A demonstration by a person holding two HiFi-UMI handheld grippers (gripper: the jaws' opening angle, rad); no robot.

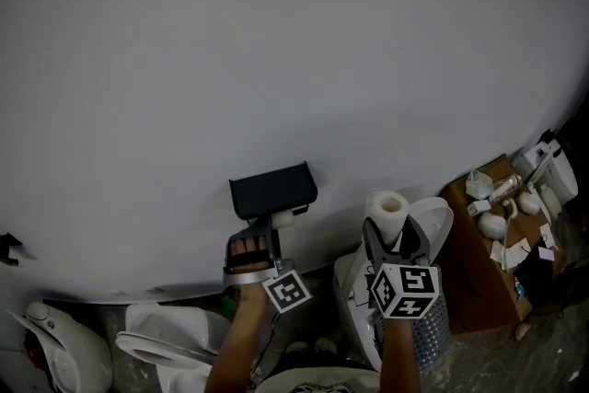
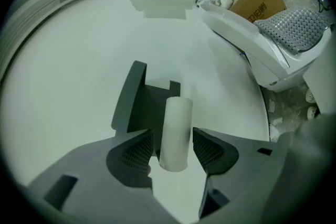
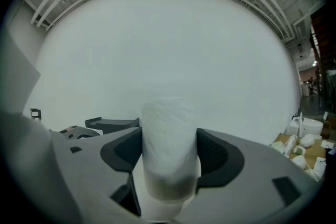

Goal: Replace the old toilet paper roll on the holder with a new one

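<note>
A dark wall holder sits on the white wall. Just below it is my left gripper. In the left gripper view a slim white tube, like a bare roll core, runs out from the holder between the jaws. A narrow gap shows beside each pad, so my left gripper is open around the tube. My right gripper is shut on a full white toilet paper roll, held upright to the right of the holder. The pads press into that roll on both sides.
A white toilet stands low at the left and another sits behind the right gripper. A perforated metal bin and a cardboard box of small items lie at the right. The wall fills the view ahead.
</note>
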